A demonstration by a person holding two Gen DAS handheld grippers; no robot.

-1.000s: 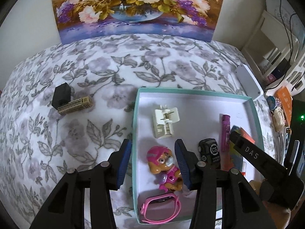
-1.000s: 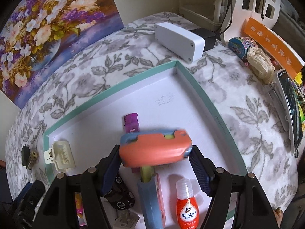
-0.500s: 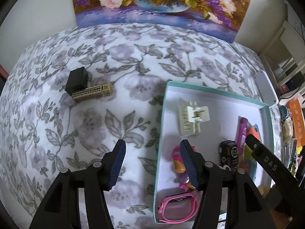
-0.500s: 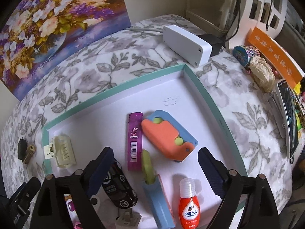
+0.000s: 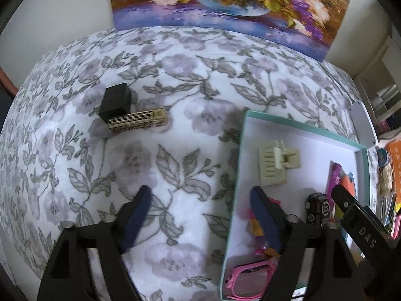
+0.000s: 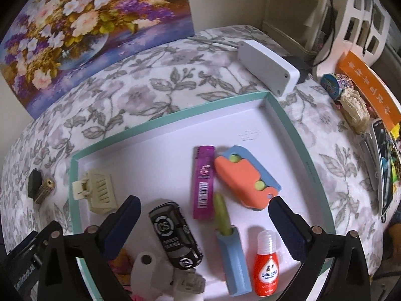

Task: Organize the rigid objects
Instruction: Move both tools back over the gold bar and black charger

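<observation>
A teal-rimmed tray (image 5: 300, 128) (image 6: 175, 115) lies on a flowered cloth. In it are a cream claw clip (image 5: 273, 165) (image 6: 100, 193), a black toy car (image 5: 317, 210) (image 6: 175, 233), a purple lighter (image 6: 204, 183), an orange-and-blue toy (image 6: 243, 178), a blue holder with a green stick (image 6: 233, 255), a red bottle (image 6: 266, 260) and a pink watch (image 5: 248, 278). My left gripper (image 5: 199, 195) straddles the tray's left wall, its jaws opening and holding nothing. Its right finger half hides a pink dog figure (image 5: 253, 225). My right gripper (image 6: 203, 203) hangs over the tray, still opening, its pads touching nothing.
A black box (image 5: 115, 100) and a gold patterned case (image 5: 136, 121) lie together on the cloth, left of the tray. A flower painting (image 5: 225, 0) leans at the back. A white box (image 6: 268, 60), an orange card (image 6: 368, 92) and a phone (image 6: 383, 165) crowd the right side.
The left gripper's jaws have widened and drawn left, away from the pink dog figure. The right gripper has let go of the orange-and-blue toy, which now lies in the tray, and has spread wide.
</observation>
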